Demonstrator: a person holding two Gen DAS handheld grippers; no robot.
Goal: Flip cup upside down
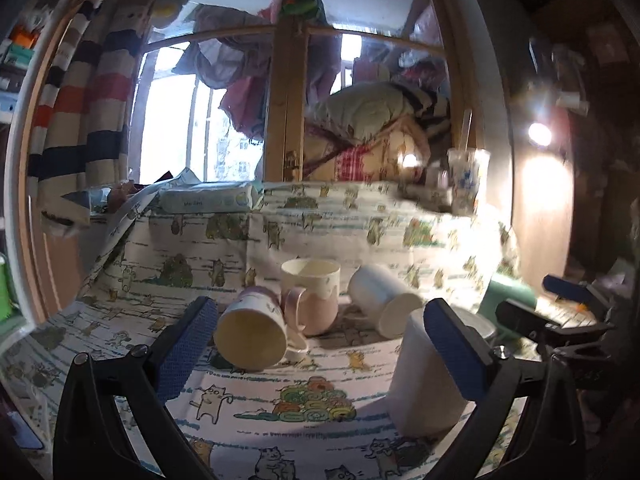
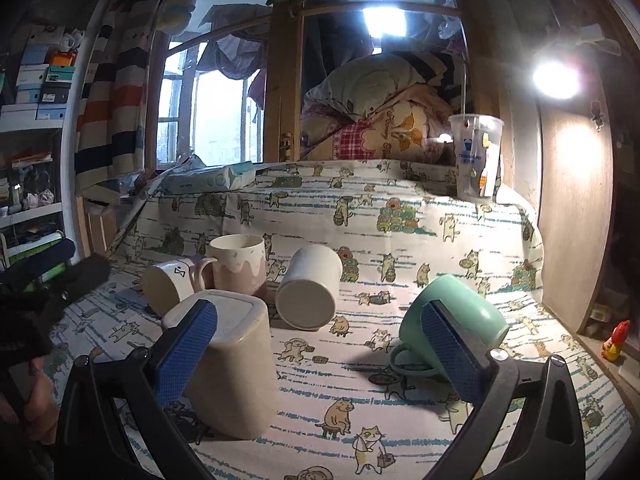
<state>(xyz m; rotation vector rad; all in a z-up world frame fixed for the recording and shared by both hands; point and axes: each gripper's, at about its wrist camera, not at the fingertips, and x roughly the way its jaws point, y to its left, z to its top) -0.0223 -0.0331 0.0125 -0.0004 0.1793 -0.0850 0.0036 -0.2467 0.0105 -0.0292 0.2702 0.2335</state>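
Observation:
Several cups sit on the cartoon-print cloth (image 1: pixel 280 408). A beige cup (image 2: pixel 236 364) stands upside down; in the left wrist view it (image 1: pixel 420 380) is by my right finger. A white mug (image 1: pixel 252 330) lies on its side, mouth toward me, just ahead of my open, empty left gripper (image 1: pixel 320 344). A pink-and-cream mug (image 1: pixel 312 296) stands upright. A white cup (image 1: pixel 384 300) lies on its side. A green mug (image 2: pixel 472 320) lies tilted on its side behind my right finger. My right gripper (image 2: pixel 320 344) is open and empty, between the beige cup and the green mug.
A clear plastic tumbler (image 2: pixel 476 156) stands at the table's back right. A wipes pack (image 2: pixel 208 178) lies at the back left. A wooden panel (image 2: pixel 576 208) bounds the right side. A lamp (image 2: pixel 556 78) shines there. A small figurine (image 2: pixel 616 340) sits at the right edge.

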